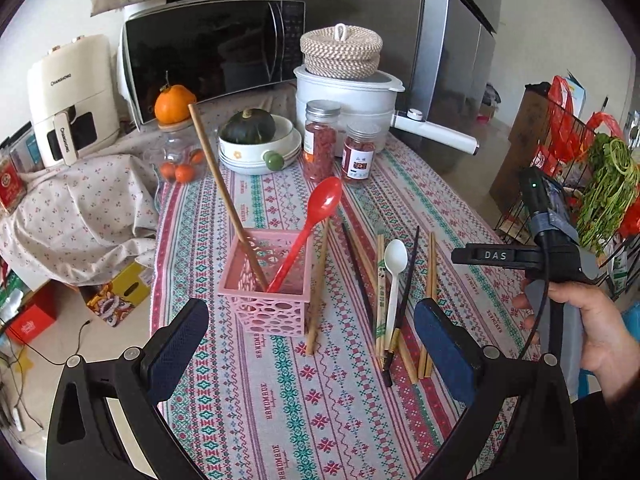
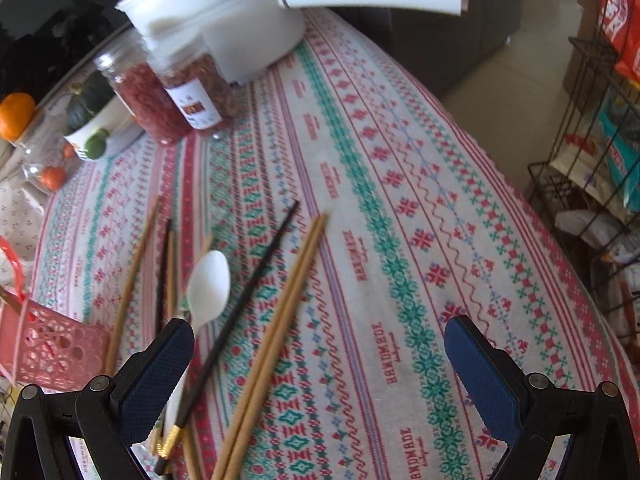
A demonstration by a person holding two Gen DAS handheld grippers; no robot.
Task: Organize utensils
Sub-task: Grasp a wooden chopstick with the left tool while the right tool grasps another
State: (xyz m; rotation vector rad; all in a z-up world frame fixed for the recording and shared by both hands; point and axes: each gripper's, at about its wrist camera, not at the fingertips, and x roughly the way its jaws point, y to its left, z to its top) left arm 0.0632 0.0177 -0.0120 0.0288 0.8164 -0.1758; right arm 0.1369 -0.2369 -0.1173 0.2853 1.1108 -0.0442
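Left wrist view: left gripper wide open, empty, above pink perforated basket holding red spoon and one wooden chopstick; white spoon and loose chopsticks flat on tablecloth just right of basket. Right wrist view: right gripper wide open, empty, over paired wooden chopsticks; black chopstick crosses white spoon handle; only basket corner visible, red spoon mostly cropped.
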